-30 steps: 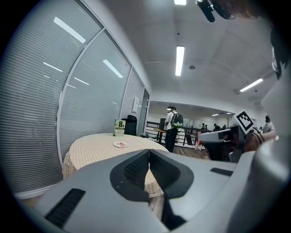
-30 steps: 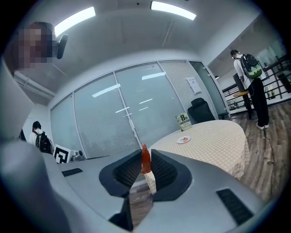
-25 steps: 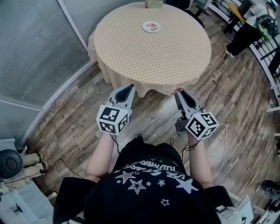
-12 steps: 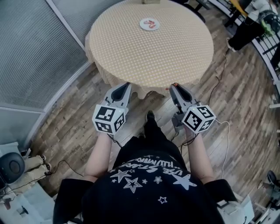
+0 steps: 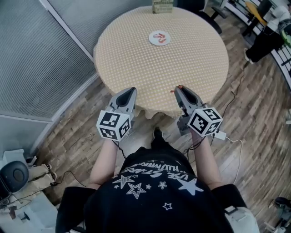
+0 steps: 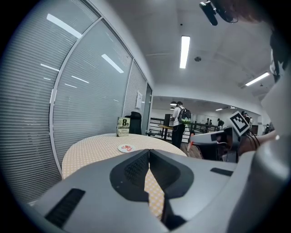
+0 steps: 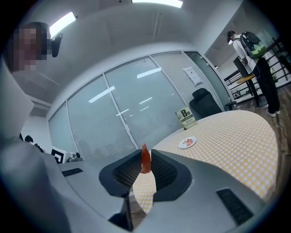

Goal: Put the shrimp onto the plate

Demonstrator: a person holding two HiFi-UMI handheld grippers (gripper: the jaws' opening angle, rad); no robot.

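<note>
Orange shrimp [image 7: 145, 160] stood pinched upright at the tips of my right claw [image 7: 145, 154], its jaws closed on it. My left claw [image 6: 148, 153] had its jaws closed tip to tip with nothing between them. Both claws hung side by side, well apart, just over the near edge of the round table [image 5: 136, 63], above the wooden floor [image 5: 82, 123].

Ahead, open checked cloth ran from the claws to the small white plate [image 5: 159, 38], which sat well apart from them on the table's far half, with red pieces [image 5: 160, 37] lying on it. A printed card [image 5: 162, 6] stood at the far edge. A wall of blinds [image 5: 32, 68] ran close along the table's left side.

Only the head view showed a cable [image 5: 234, 150] on the floor to my right. The left gripper view alone showed a person with a backpack [image 6: 179, 123] standing beyond the table.
</note>
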